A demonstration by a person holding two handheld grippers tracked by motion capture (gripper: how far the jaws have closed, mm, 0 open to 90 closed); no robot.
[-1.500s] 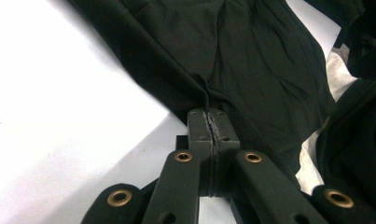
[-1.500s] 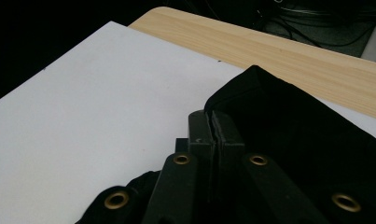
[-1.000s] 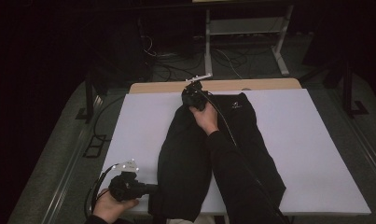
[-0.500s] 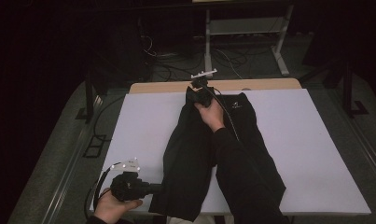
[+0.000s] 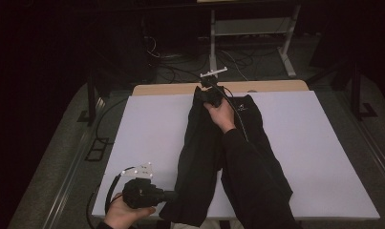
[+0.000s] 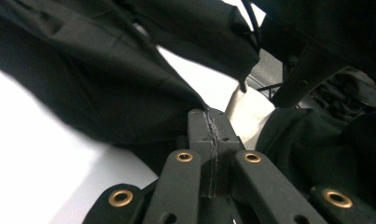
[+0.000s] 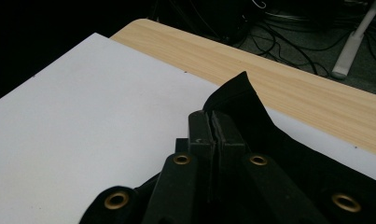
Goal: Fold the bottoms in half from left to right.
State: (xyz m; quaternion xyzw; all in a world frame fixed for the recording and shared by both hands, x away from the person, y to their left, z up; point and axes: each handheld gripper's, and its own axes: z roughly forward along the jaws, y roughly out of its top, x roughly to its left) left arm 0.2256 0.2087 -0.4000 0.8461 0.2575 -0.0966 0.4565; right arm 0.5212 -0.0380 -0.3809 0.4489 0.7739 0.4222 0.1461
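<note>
Over black garment (image 5: 199, 157), right hand (image 5: 222, 113) outstretched

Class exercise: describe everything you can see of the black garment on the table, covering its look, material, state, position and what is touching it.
The black garment looks like soft, matte woven fabric with a small pale mark near its far end. It lies lengthwise on the white sheet, from the near edge toward the far wooden strip, loosely folded and wrinkled. The right claw is shut on its far edge, and the left claw is shut on its near end. The person's sleeve lies over it.
</note>
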